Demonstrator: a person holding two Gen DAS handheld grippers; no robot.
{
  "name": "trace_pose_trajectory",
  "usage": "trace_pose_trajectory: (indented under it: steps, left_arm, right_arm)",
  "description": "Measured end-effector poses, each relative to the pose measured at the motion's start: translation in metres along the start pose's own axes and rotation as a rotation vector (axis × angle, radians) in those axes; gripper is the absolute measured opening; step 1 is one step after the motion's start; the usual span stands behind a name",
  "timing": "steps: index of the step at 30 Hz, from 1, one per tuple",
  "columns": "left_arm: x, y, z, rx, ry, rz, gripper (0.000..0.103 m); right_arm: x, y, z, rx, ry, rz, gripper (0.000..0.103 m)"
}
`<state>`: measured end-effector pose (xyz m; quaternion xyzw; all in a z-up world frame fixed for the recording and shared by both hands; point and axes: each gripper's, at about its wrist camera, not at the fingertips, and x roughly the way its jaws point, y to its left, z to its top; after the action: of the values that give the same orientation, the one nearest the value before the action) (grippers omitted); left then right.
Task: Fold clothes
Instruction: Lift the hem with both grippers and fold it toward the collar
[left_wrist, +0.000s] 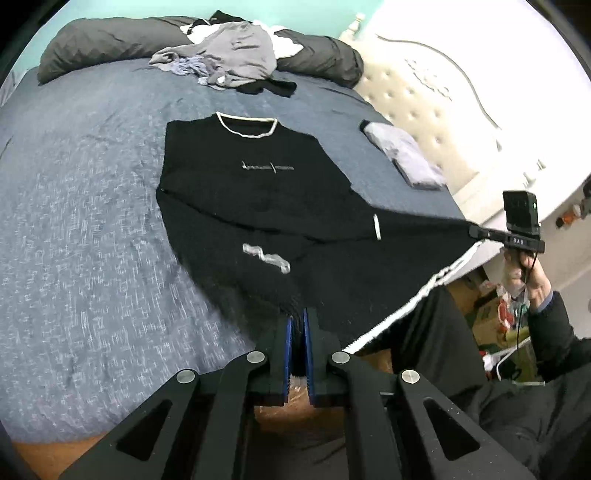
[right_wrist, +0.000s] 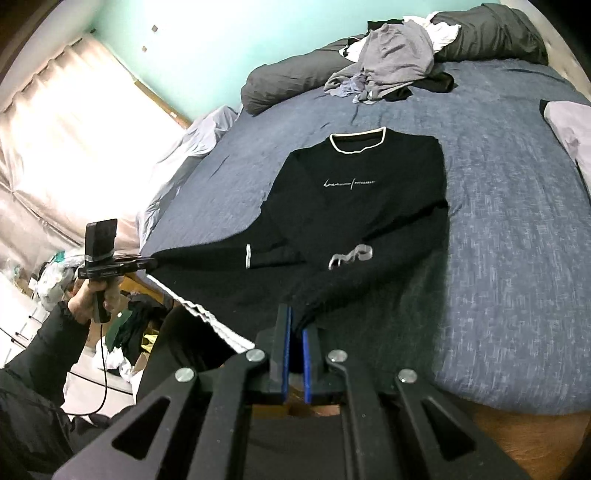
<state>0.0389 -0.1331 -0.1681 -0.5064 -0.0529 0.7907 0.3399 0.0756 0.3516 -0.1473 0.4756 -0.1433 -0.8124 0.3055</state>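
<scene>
A black sweater with a white-trimmed collar lies chest-up on the blue bedspread, both sleeves folded across its body. Its lower part is lifted off the bed and stretched between the two grippers. My left gripper is shut on one bottom corner of the sweater, the fabric pinched between the blue pads. My right gripper is shut on the other bottom corner of the sweater. The white-striped hem hangs taut between them. Each wrist view shows the other gripper out at the side, right gripper and left gripper, each held by a hand.
A heap of unfolded clothes lies near the dark pillows at the far end. A folded grey garment rests by the cream tufted panel. Bright curtains and floor clutter flank the bed's near edge.
</scene>
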Motion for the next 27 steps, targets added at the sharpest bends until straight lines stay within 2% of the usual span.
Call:
trace_pose_trajectory:
  steps: [6, 13, 20, 27]
  left_arm:
    - [0.011, 0.028, 0.047, -0.046, -0.042, 0.001, 0.006]
    - [0.041, 0.079, 0.137, -0.096, -0.077, 0.023, 0.006]
    - [0.102, 0.145, 0.235, -0.197, -0.086, 0.039, 0.006]
    - [0.171, 0.200, 0.289, -0.287, -0.079, 0.041, 0.006]
  right_arm:
    - [0.016, -0.018, 0.046, 0.026, -0.016, -0.001, 0.005]
    - [0.049, -0.064, 0.139, 0.111, -0.049, -0.021, 0.005]
    - [0.107, -0.123, 0.235, 0.181, -0.052, -0.072, 0.005]
    - [0.164, -0.200, 0.290, 0.304, -0.056, -0.111, 0.005]
